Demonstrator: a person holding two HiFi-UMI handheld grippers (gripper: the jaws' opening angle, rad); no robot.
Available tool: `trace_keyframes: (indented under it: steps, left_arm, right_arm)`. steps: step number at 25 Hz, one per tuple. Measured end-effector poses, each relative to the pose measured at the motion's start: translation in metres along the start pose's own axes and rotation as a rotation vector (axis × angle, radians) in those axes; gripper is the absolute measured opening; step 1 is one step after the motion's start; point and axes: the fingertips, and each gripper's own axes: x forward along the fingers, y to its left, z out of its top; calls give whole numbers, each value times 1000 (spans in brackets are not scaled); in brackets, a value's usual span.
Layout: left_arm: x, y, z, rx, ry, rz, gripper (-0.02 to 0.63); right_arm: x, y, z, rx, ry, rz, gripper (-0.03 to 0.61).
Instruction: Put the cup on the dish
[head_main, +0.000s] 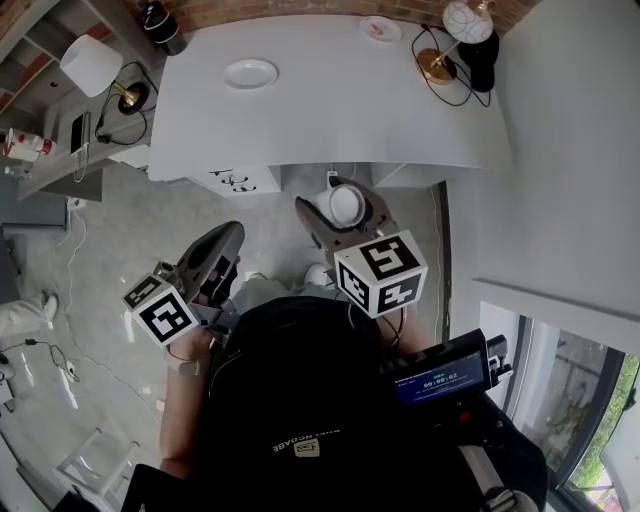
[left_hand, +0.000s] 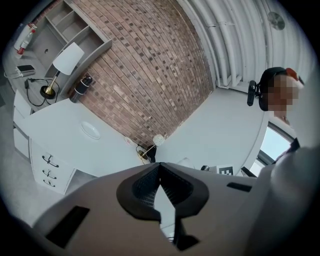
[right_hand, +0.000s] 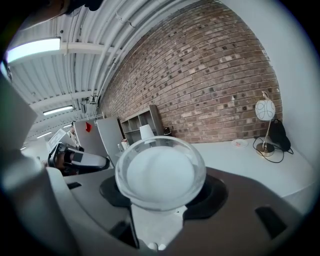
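A white cup (head_main: 345, 205) sits between the jaws of my right gripper (head_main: 342, 208), which is shut on it and held in the air just short of the white table's (head_main: 330, 120) near edge. In the right gripper view the cup (right_hand: 160, 172) fills the centre, its rim towards the camera, with the right gripper (right_hand: 160, 202) closed around its base. The empty white dish (head_main: 250, 73) lies on the table's far left part, well beyond the cup. My left gripper (head_main: 226, 238) hangs lower left near my body, its jaws meeting at the tips (left_hand: 159, 167), with nothing held.
A small plate (head_main: 380, 30) and a gold lamp (head_main: 462, 30) with black cables stand at the table's far right. A black flask (head_main: 160, 25) is at the far left corner. White drawers (head_main: 238, 180) sit under the near edge. A shelf with another lamp (head_main: 92, 65) is on the left.
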Motion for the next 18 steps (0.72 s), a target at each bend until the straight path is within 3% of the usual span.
trace_keyframes:
  steps: [11,18]
  left_arm:
    - [12,11,-3,-30,11,-4,6]
    - [29,44,21,-54,35,-32,6]
  right_arm:
    - [4,-13,-9,31,25,-22,249]
    - [32,-28,-4,47,49,-78,249]
